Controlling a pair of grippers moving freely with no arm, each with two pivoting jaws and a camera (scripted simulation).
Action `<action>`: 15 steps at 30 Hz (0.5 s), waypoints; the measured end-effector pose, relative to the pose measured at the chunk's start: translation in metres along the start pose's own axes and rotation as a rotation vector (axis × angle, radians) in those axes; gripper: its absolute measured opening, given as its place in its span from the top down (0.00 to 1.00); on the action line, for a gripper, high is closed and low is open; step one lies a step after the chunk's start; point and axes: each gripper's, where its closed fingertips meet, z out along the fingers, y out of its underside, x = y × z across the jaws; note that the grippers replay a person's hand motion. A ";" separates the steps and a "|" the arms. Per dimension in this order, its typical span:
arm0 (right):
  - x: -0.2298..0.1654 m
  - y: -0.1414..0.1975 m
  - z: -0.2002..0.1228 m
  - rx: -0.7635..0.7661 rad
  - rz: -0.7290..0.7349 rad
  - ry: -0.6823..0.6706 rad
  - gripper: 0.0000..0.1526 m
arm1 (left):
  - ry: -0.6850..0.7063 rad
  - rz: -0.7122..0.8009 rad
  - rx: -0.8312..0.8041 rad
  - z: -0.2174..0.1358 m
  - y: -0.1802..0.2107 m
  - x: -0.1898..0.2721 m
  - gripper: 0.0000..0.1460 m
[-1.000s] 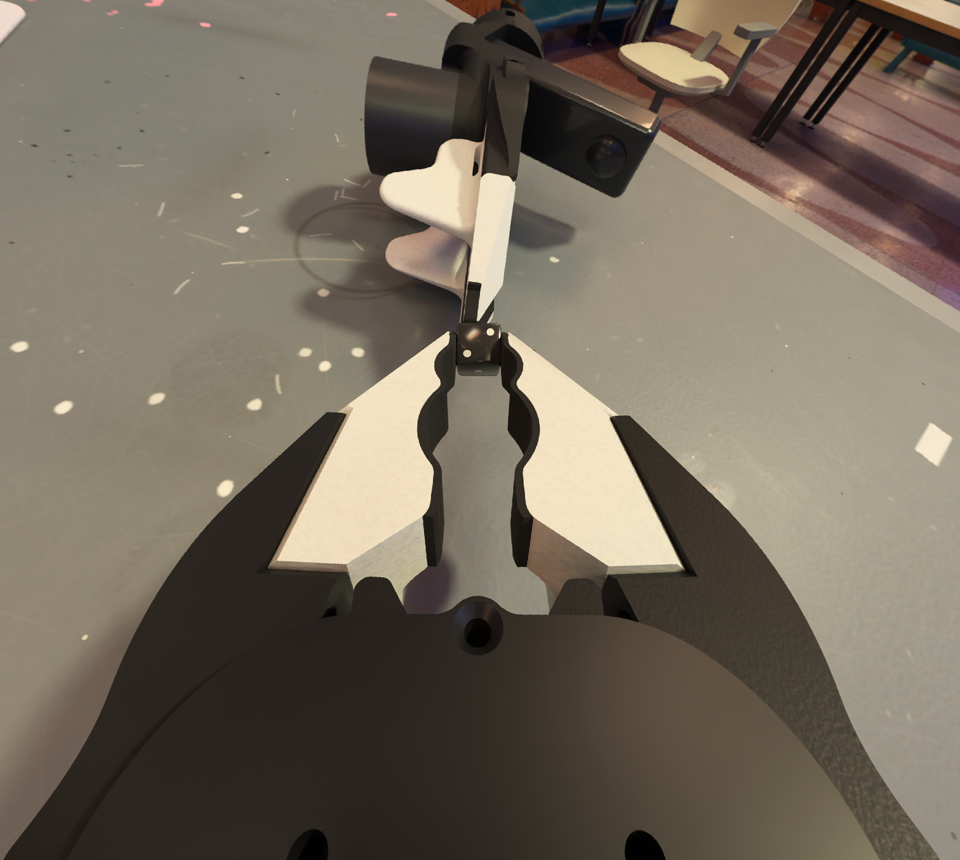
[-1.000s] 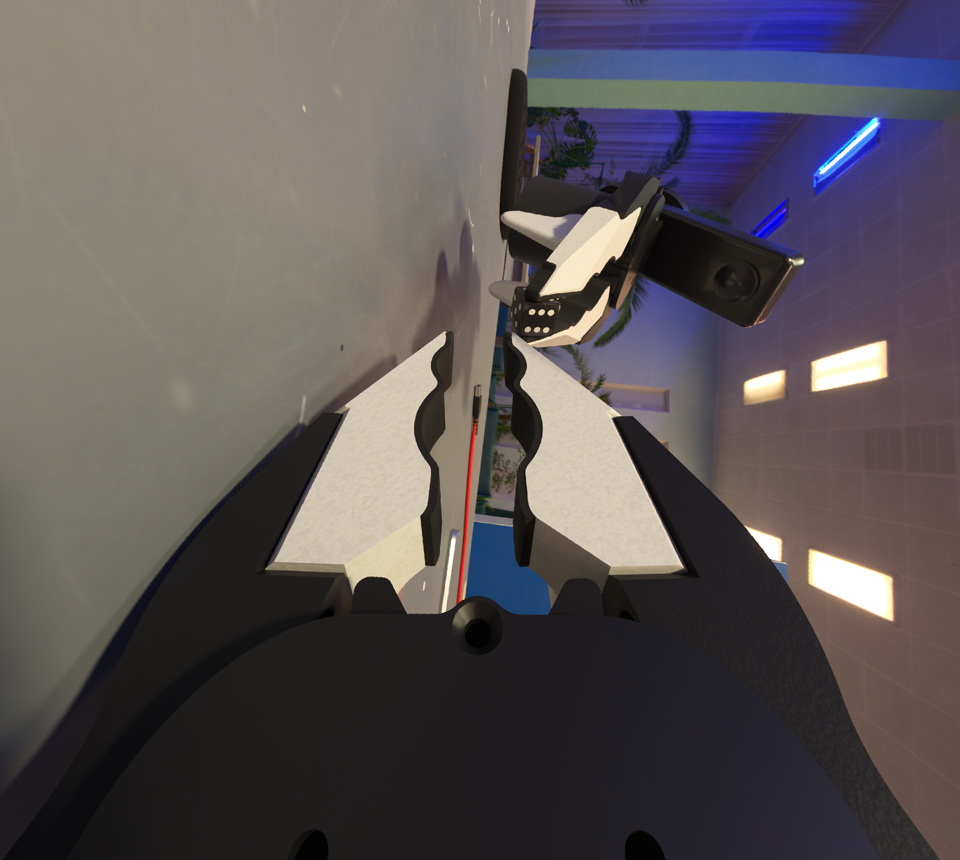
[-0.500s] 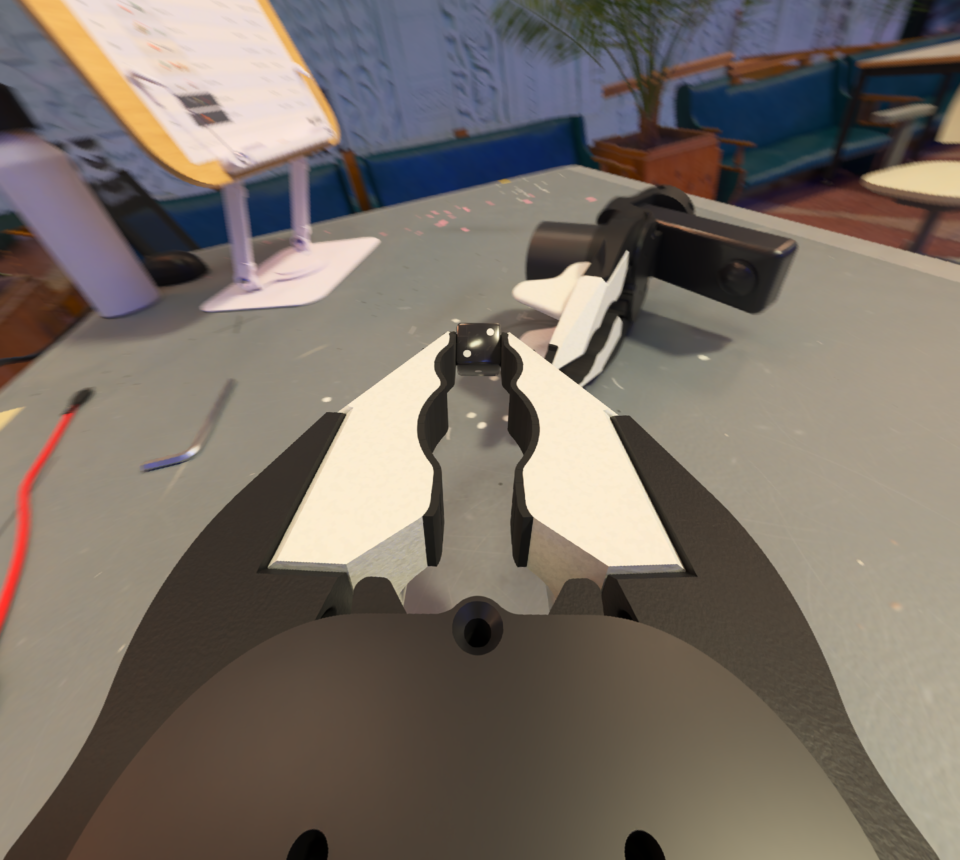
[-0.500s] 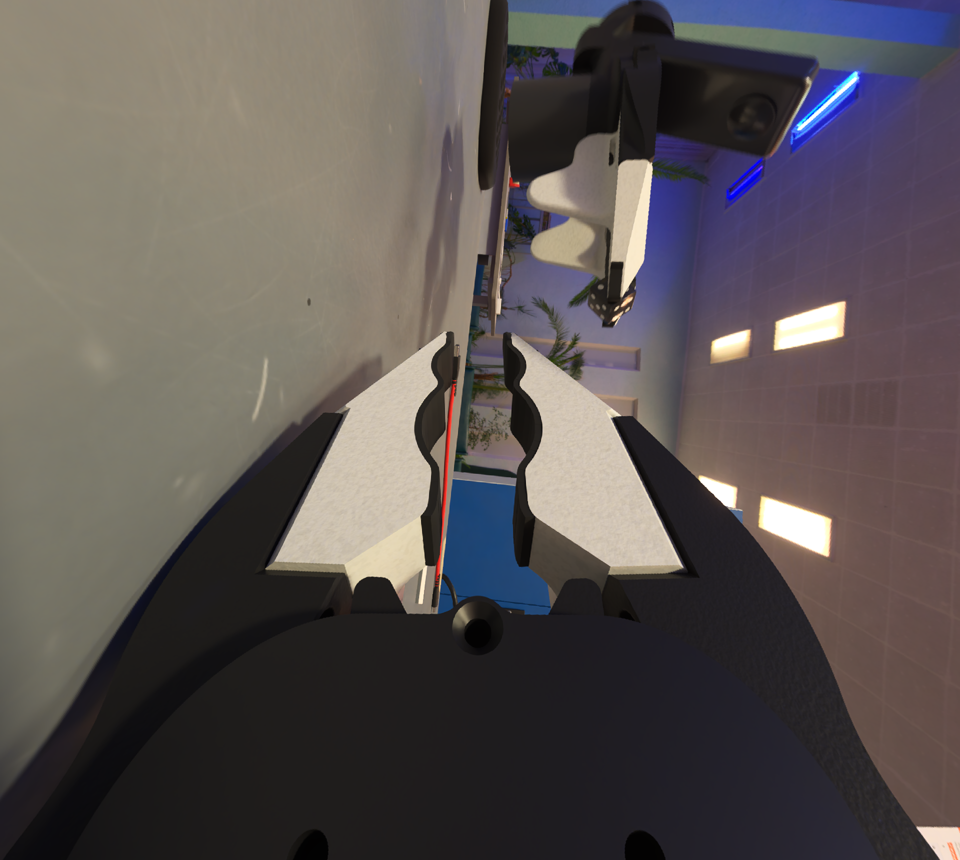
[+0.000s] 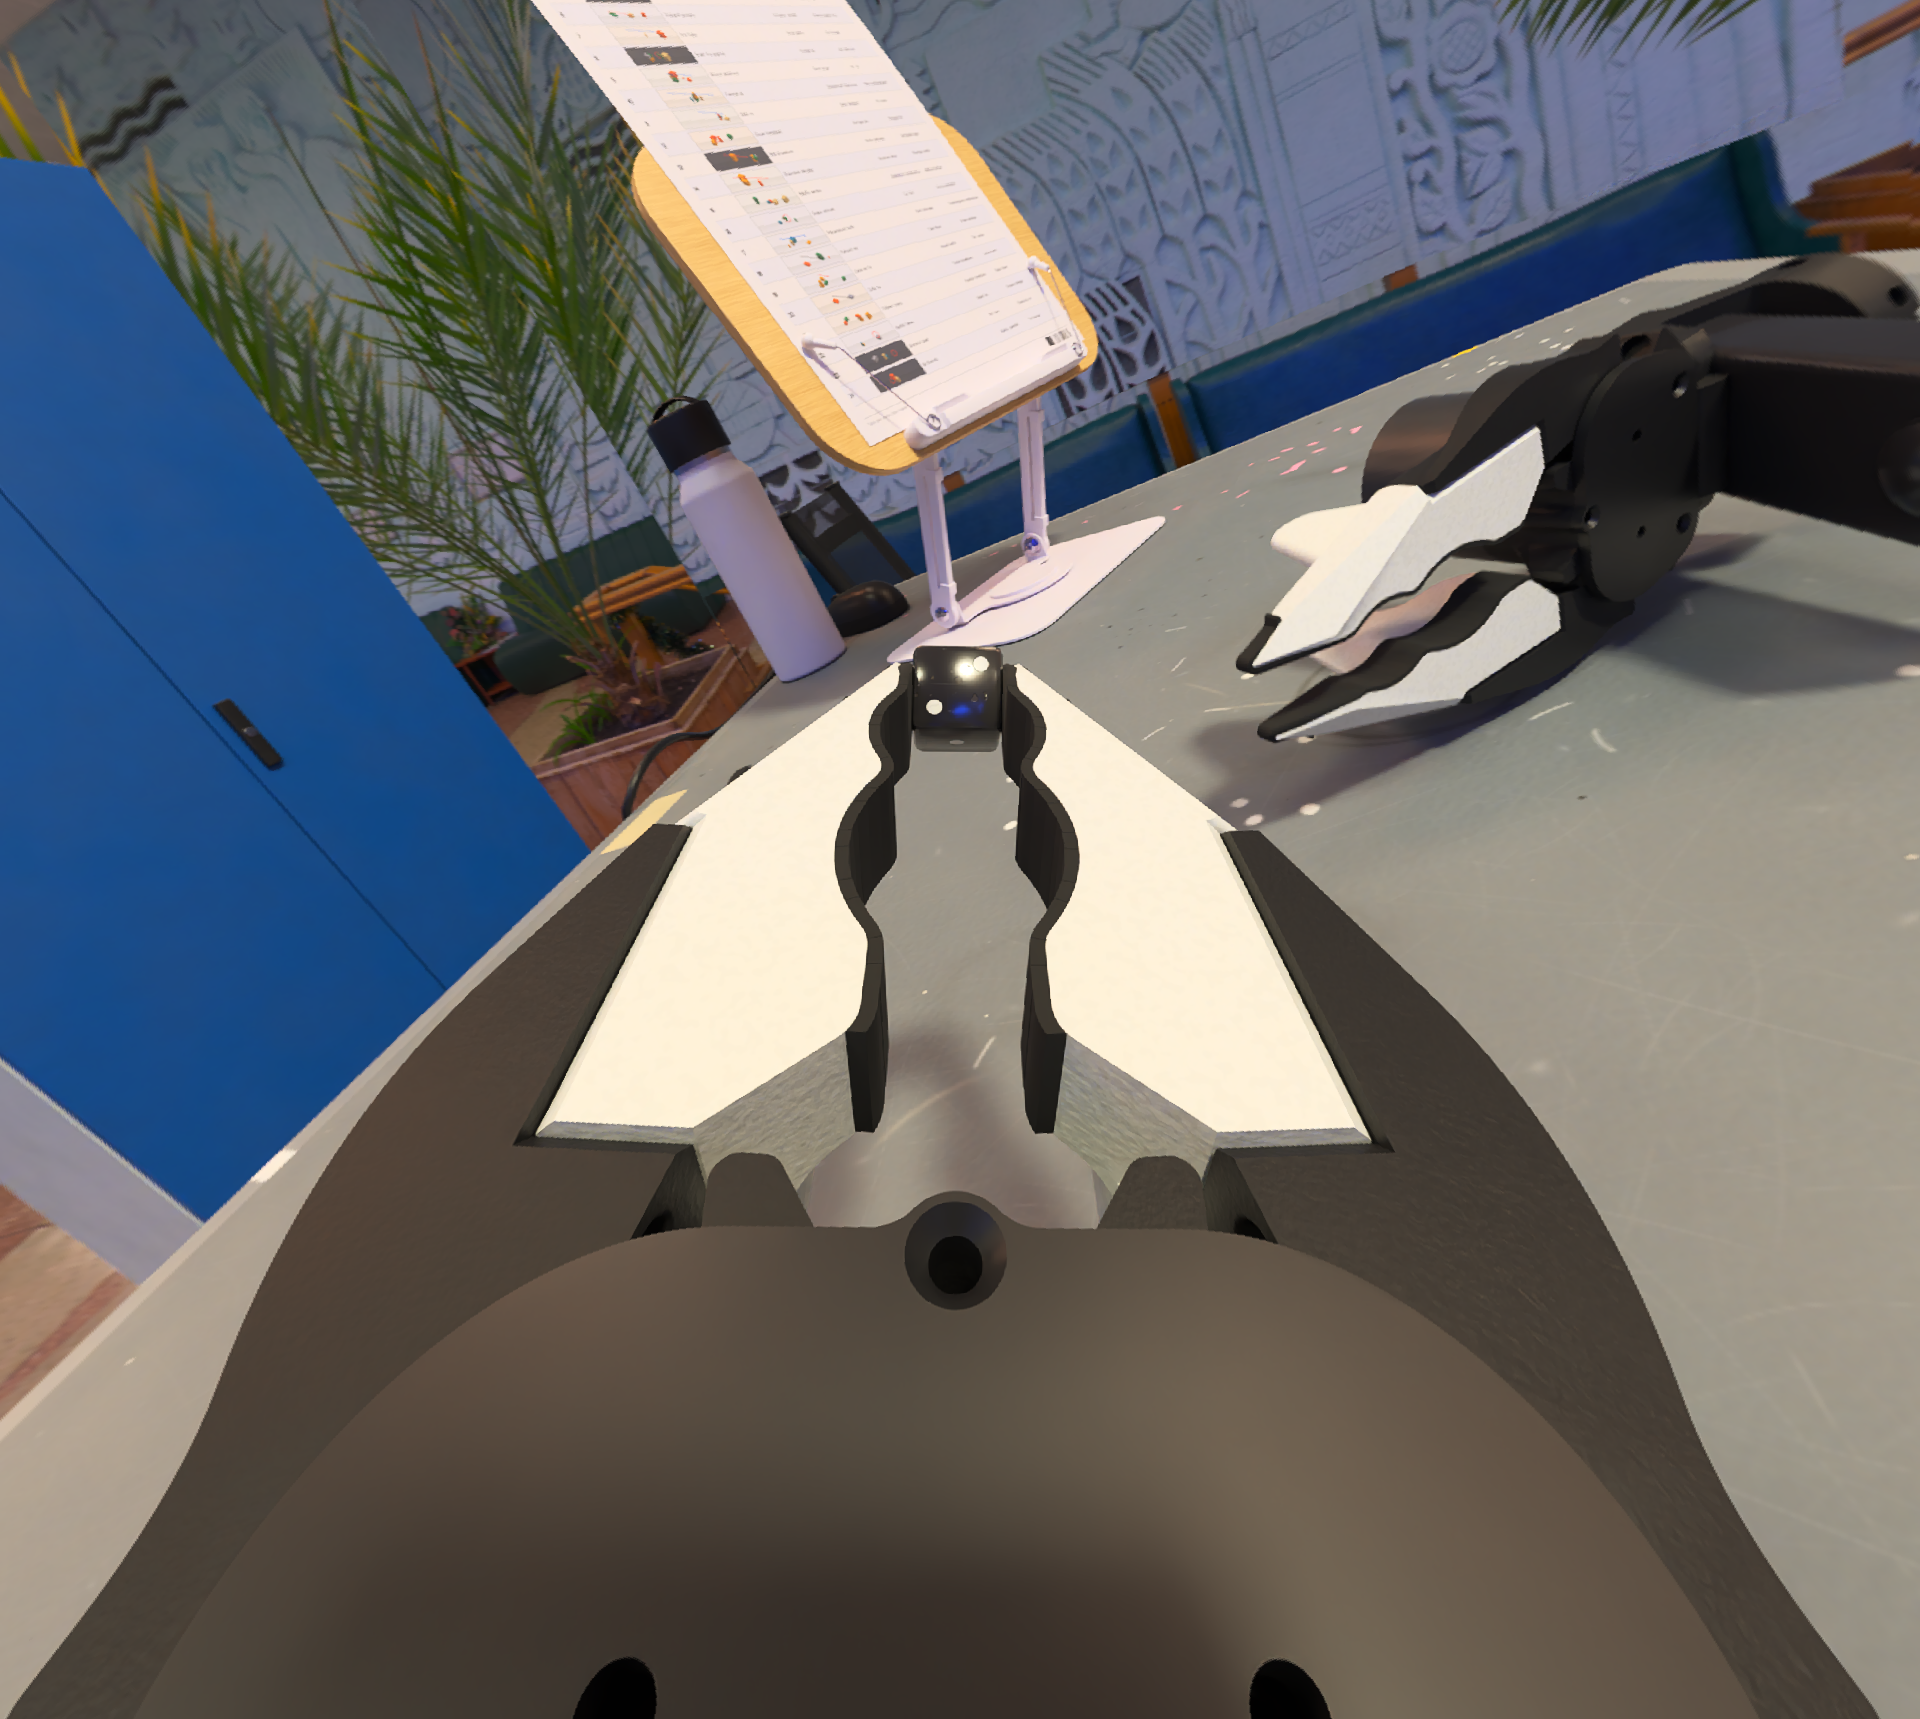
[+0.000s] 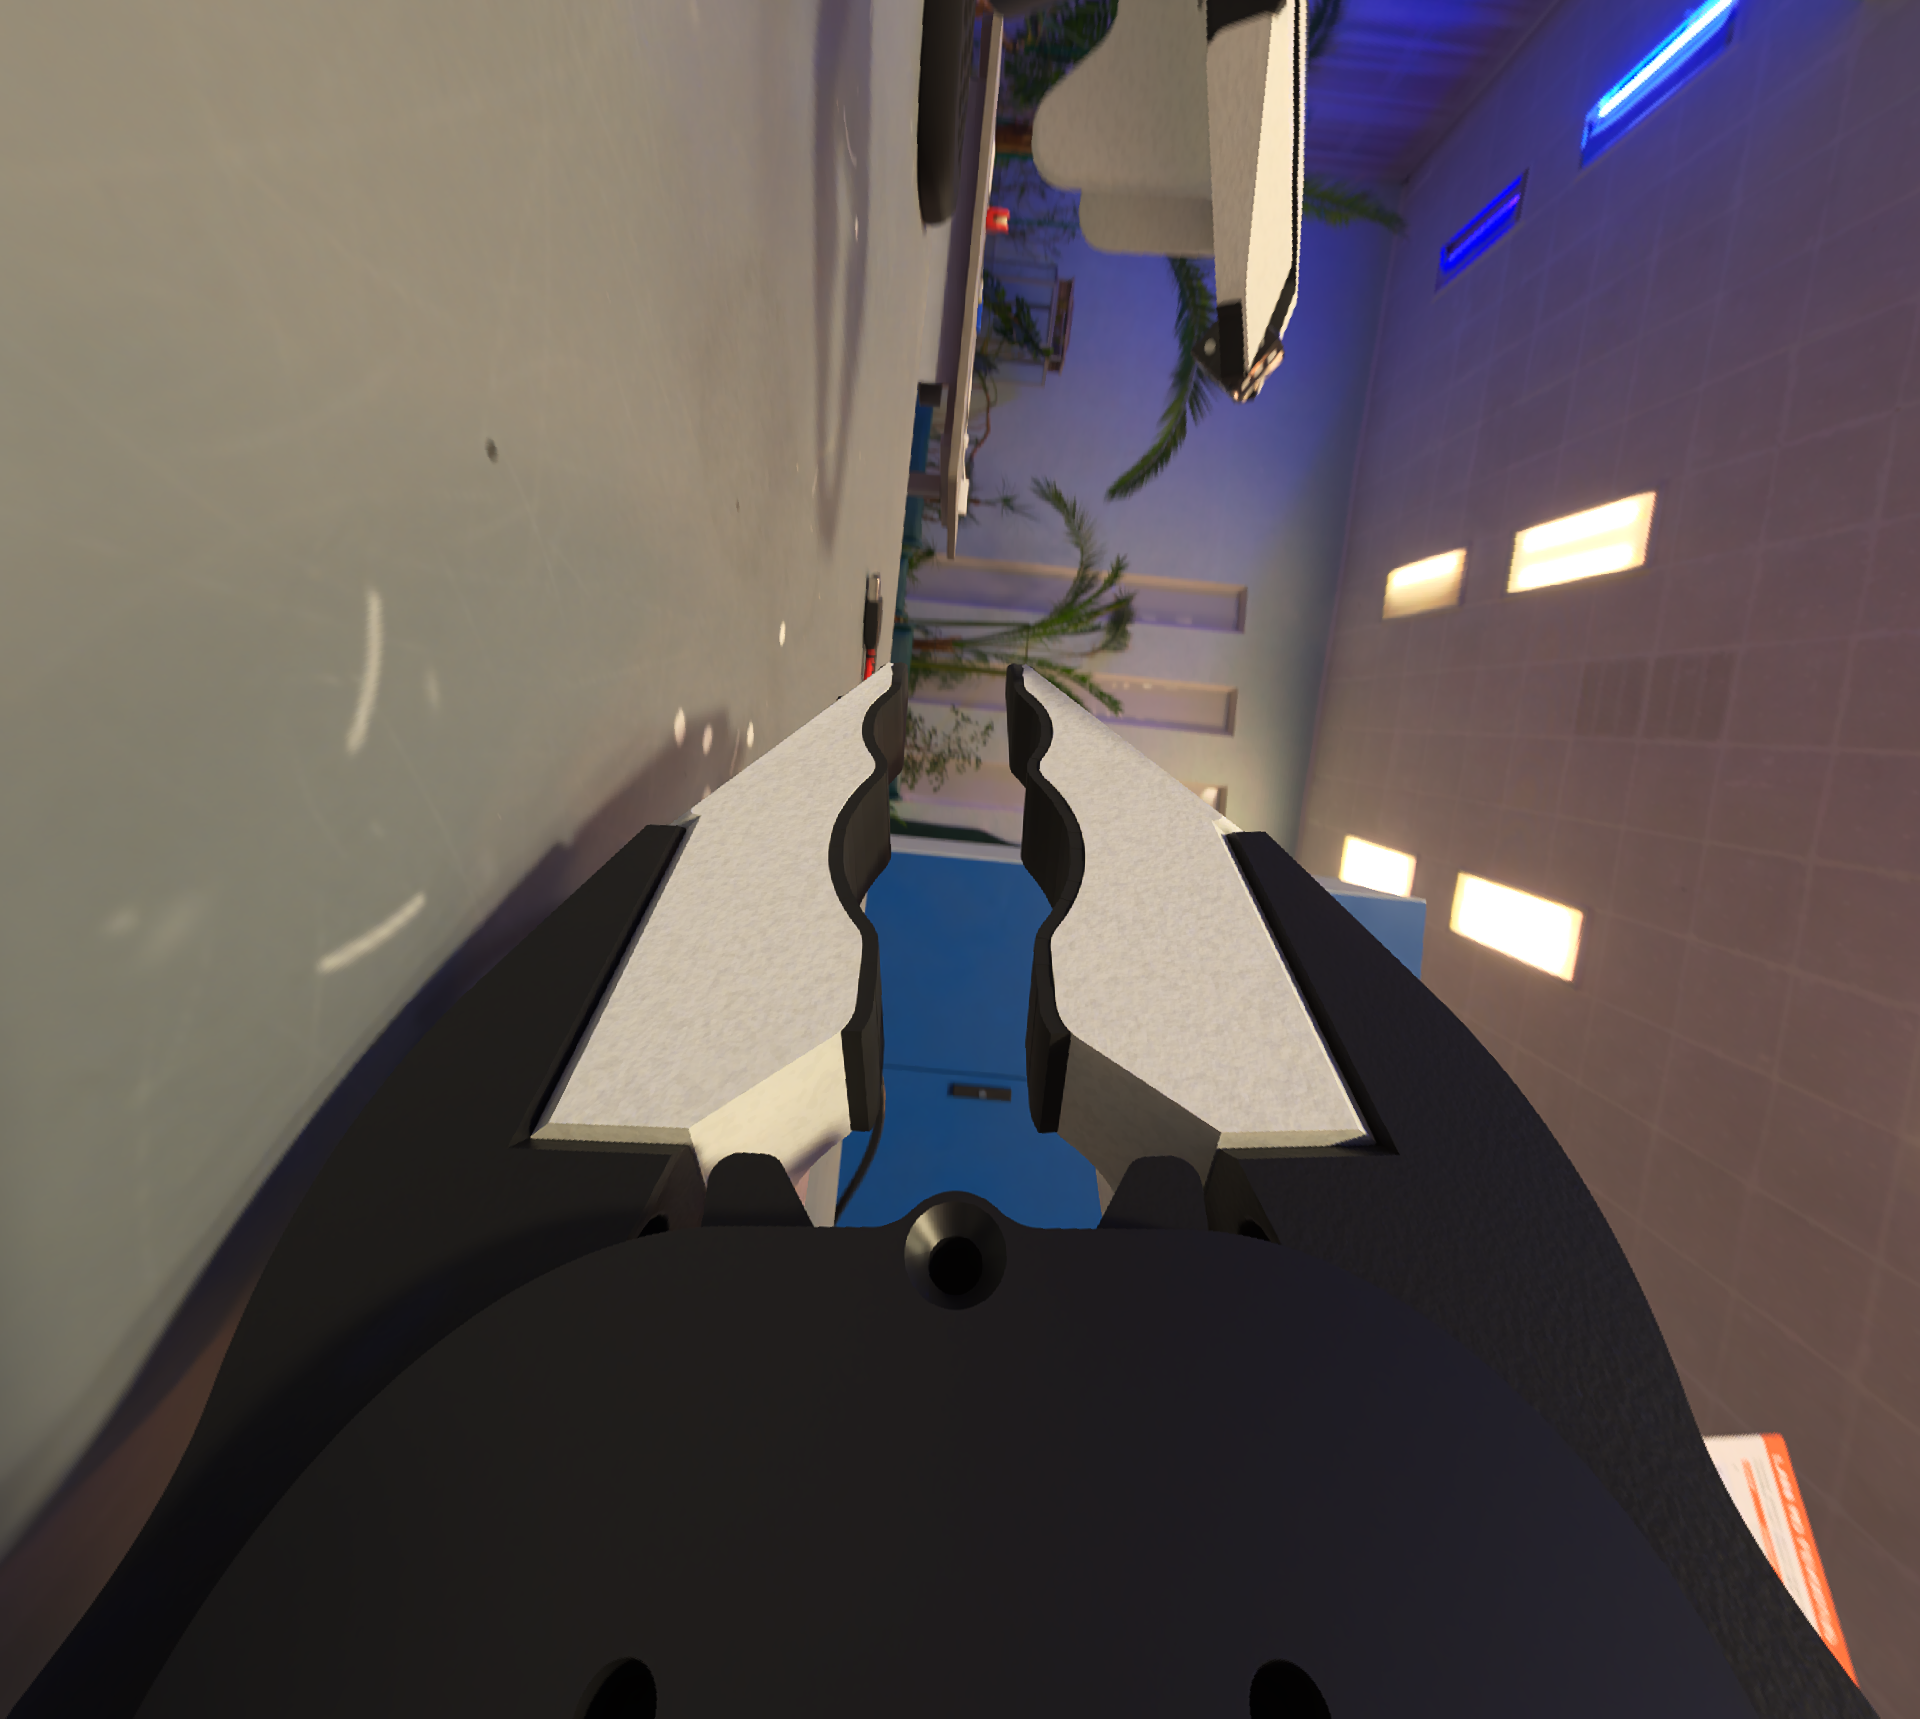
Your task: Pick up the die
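Observation:
The die [image 5: 956,699] is small and black with white pips. My left gripper [image 5: 956,684] is shut on it at the very fingertips and holds it in the air above the grey table [image 5: 1455,994]. My right gripper [image 5: 1262,695] lies low over the table to the right, turned on its side, jaws apart with nothing between them. In the right wrist view its own fingertips [image 6: 956,682] are apart and empty, with the table as a wall on the left. The left gripper [image 6: 1247,360] shows there at the top, clear of the table.
A tilted document stand with a sheet [image 5: 831,194], a white bottle [image 5: 753,547] and a dark mouse [image 5: 868,604] stand at the table's far end. A blue cabinet [image 5: 208,682] is past the table's left edge. A red cable [image 6: 871,656] lies on the table.
My left gripper has risen off the table with the die in its tips and swung left toward the stand. The right gripper has stayed low on its side, jaws apart.

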 end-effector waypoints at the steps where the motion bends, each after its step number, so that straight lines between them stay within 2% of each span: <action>1: 0.000 0.005 0.000 -0.021 -0.005 0.001 0.88 | -0.008 0.012 -0.002 0.000 0.001 -0.001 0.89; 6: 0.008 0.019 -0.002 -0.115 0.014 0.023 0.88 | 0.006 0.007 -0.017 0.003 0.006 0.001 0.89; 15: 0.006 0.010 0.001 -0.147 0.003 0.012 0.88 | 0.035 0.003 -0.002 0.001 0.004 0.004 0.89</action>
